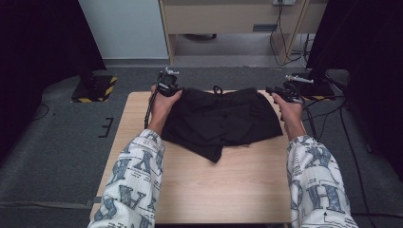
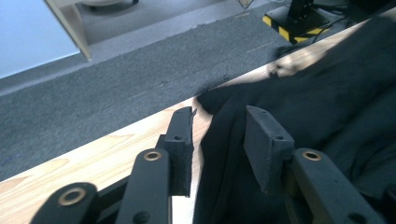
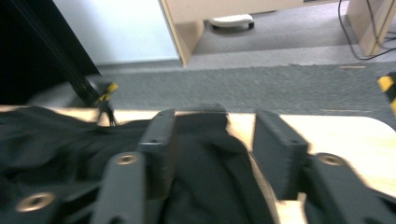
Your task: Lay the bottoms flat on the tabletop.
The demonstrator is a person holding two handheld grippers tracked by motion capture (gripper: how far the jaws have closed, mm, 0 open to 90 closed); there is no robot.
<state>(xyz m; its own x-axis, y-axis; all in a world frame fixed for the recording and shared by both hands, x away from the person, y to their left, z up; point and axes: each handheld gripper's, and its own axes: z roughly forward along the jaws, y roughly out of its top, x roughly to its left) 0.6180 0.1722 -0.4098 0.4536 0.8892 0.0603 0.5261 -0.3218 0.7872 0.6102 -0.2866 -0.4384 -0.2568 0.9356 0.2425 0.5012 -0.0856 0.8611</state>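
Looking down from the high view, you see the black garment (image 1: 221, 121) lying in the far half of the wooden table (image 1: 223, 190), folded into a wide shape whose long axis runs left to right — across you, not away from you. Your left gripper (image 1: 167, 83) is at its far left corner and your right gripper (image 1: 285, 90) at its far right corner, so each hand is equally near to its own end.

In the left gripper view the jaws stand apart; the cloth edge (image 2: 210, 100) lies between them and the pads do not press it. In the right gripper view the jaws stand apart too, with a fold of the cloth (image 3: 205, 135) in the gap. This picture is blurred, so it only seems that the pads are free of it.

Any coming move depends on this: both far corners sit just inside the open jaws, near the table's far edge.

For writing, your sleeves (image 1: 135, 180) carry large printed letters — an "H" and an "A" can be read. The garment shows no label.
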